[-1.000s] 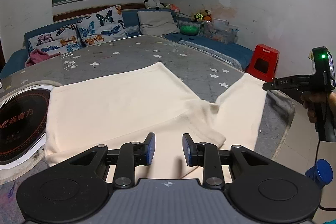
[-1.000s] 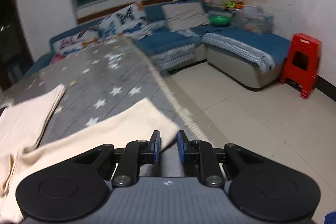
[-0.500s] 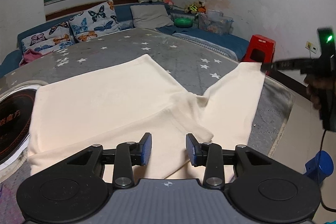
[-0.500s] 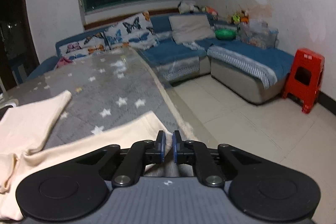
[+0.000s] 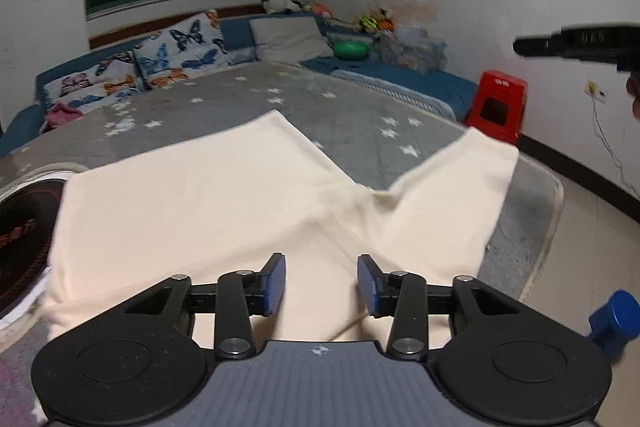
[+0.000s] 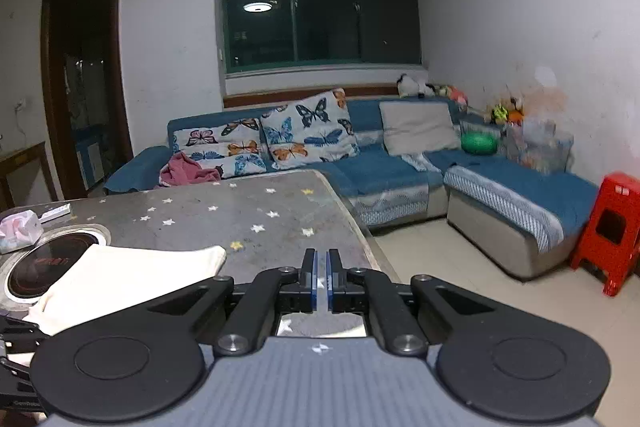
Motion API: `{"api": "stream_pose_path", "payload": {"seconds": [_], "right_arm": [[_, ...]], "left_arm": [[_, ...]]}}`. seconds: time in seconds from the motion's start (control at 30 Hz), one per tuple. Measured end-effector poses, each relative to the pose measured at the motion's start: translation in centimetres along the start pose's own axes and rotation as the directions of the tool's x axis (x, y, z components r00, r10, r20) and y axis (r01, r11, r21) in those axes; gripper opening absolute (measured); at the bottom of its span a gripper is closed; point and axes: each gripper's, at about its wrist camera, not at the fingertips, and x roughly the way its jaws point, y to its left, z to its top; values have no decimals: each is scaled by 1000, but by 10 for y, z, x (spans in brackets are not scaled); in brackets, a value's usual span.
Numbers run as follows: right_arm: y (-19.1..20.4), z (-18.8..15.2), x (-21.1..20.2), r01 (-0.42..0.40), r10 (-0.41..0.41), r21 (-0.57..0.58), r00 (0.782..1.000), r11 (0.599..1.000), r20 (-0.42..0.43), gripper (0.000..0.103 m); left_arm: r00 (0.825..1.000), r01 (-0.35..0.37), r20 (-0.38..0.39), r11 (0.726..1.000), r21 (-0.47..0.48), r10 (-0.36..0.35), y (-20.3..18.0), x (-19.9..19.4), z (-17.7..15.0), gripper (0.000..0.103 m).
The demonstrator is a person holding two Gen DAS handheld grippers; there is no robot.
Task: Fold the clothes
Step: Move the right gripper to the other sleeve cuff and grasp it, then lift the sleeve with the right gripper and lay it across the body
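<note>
The cream garment (image 5: 224,195) lies spread on the grey, star-printed counter (image 5: 352,115), its broad body reaching toward the butterfly cushions (image 5: 180,51) on the blue sofa (image 6: 384,171) behind the counter. One narrower part of it (image 5: 452,195) stretches off toward the counter edge nearest the red stool (image 5: 498,103), its far corner looking raised a little, though the picture is blurred there. A rumpled ridge marks where the two parts meet.

The left gripper (image 5: 321,281) hangs low over the garment's near edge, its jaws spread wide with blue pads (image 5: 276,281) facing each other and only cloth showing in the gap; they hold nothing.

The right gripper (image 6: 321,277) is up in the air, seen from the left wrist camera as a dark bar (image 5: 576,45) well above the stool and level with the wall beyond it, with a bit of the person's hand (image 5: 634,95) at the frame edge. In its own camera the jaws are pressed almost together, with a thin pale sliver between the pads. I cannot tell whether that is cloth or just light. From there the garment's far corner (image 6: 132,271) lies beside a round black cooktop (image 6: 48,263) set into the counter, and a pink-and-white packet (image 6: 20,229) sits just past the cooktop, away from the stool.
</note>
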Motion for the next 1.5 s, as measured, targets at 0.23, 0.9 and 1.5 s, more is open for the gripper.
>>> {"api": "stream_pose_path", "payload": {"seconds": [0.23,0.9,1.5], "right_arm": [[-21,-27,31,96,-88,60,989,994,-121,11],[-44,-83,61,118,-87,134,972,984,-219,7],[82,33,2,-262,262,-88,965,961,-14,4]], "left_arm": [[998,-43,42,998,-44,45,20,-22,1,50],[997,-81,-8,996,-37,81,19,-17,-2,53],[981,-178,51,972,-151,187,65,-57,-16,55]]}}
